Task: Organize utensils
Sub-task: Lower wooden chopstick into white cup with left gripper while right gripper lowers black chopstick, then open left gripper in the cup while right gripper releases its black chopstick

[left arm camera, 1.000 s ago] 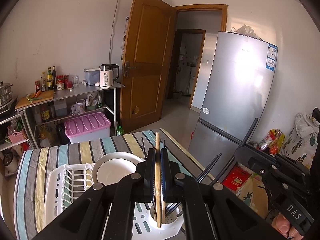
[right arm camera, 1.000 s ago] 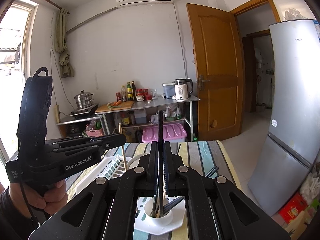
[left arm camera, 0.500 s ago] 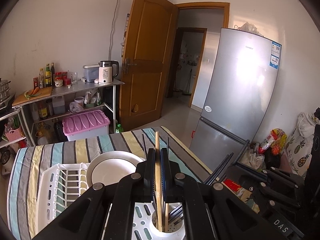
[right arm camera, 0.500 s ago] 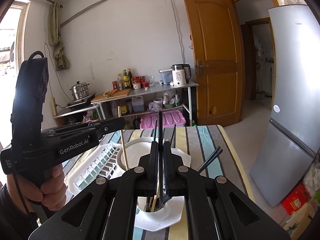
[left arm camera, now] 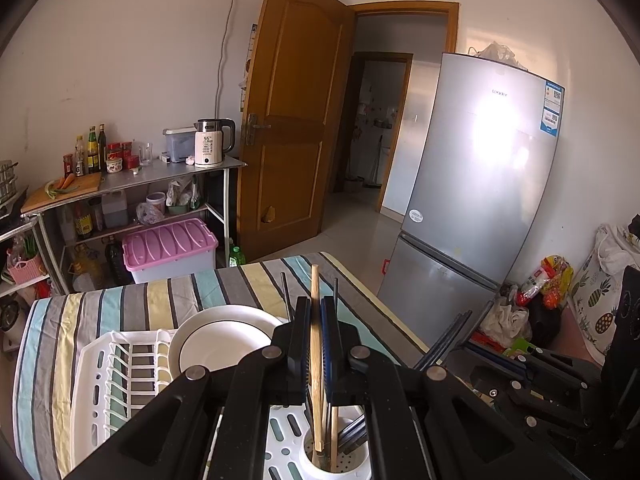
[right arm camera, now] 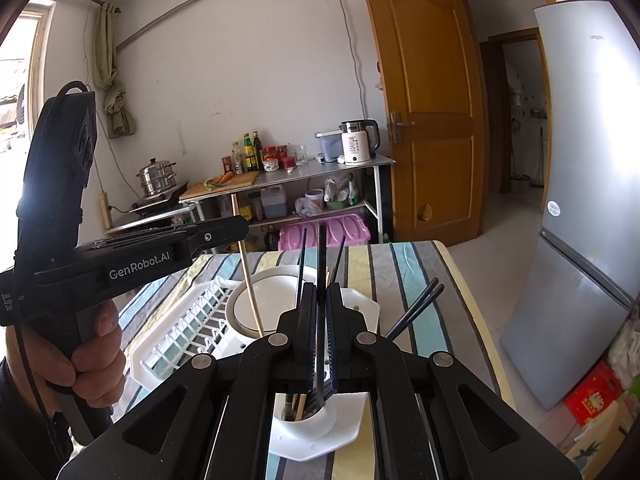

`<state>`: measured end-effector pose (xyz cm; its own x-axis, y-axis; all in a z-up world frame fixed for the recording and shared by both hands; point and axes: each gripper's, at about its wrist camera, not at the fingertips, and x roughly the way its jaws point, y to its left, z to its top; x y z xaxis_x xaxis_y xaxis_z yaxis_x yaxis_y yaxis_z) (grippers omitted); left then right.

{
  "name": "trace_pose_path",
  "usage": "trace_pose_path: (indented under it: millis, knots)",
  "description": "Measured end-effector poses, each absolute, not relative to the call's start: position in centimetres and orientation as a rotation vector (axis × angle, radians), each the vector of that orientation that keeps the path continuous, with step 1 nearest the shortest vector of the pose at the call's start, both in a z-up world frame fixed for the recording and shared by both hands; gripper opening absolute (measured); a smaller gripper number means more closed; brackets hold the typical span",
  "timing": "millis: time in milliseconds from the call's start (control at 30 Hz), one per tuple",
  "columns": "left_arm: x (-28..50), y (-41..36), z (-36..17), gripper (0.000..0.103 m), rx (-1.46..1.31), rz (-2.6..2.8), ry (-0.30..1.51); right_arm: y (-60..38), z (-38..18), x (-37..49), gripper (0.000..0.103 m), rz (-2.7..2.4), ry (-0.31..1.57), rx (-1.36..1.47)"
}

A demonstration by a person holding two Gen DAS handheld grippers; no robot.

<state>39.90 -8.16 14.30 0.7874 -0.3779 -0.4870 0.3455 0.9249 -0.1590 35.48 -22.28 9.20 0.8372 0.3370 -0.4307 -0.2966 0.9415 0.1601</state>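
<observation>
While each claw clamps one chopstick, left gripper (left arm camera: pixel 316 320) a wooden chopstick (left arm camera: pixel 315 344), right gripper (right arm camera: pixel 320 304) a black chopstick (right arm camera: pixel 321 280), one white holder cup (right arm camera: pixel 306 420), kettle (right arm camera: pixel 356 148) reading 55.

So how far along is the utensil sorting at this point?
Nearly finished, it seems. Several black chopsticks already stand in the white cup. The left tool is lowering a wooden chopstick into it, and the right tool a black chopstick. Both remain to be released.
</observation>
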Motion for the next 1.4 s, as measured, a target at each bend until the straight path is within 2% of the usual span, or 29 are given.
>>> trace_pose_path:
  millis: [567, 933, 1033, 1133, 1400]
  knots:
    - [41.8, -8.5, 9.2, 0.005, -0.05, -0.369, 0.656, -22.0, 8.1, 36.3, 0.005, 0.312, 0.493, 0.082]
    - [42.3, -8.3, 8.5, 0.005, -0.048, -0.343, 0.679, -22.5, 7.9, 36.2, 0.005, 0.29, 0.504, 0.09]
    - [41.7, -7.9, 8.4, 0.006, -0.046, -0.341, 0.676, -22.4, 8.0, 35.7, 0.006, 0.29, 0.501, 0.079]
    - [40.6, -7.5, 8.6, 0.008, -0.043, -0.34, 0.667, -22.2, 8.2, 34.9, 0.013, 0.286, 0.491, 0.069]
    - [35.2, -6.6, 9.3, 0.011, -0.021, -0.328, 0.61, -21.7, 8.6, 31.6, 0.014, 0.276, 0.466, 0.042]
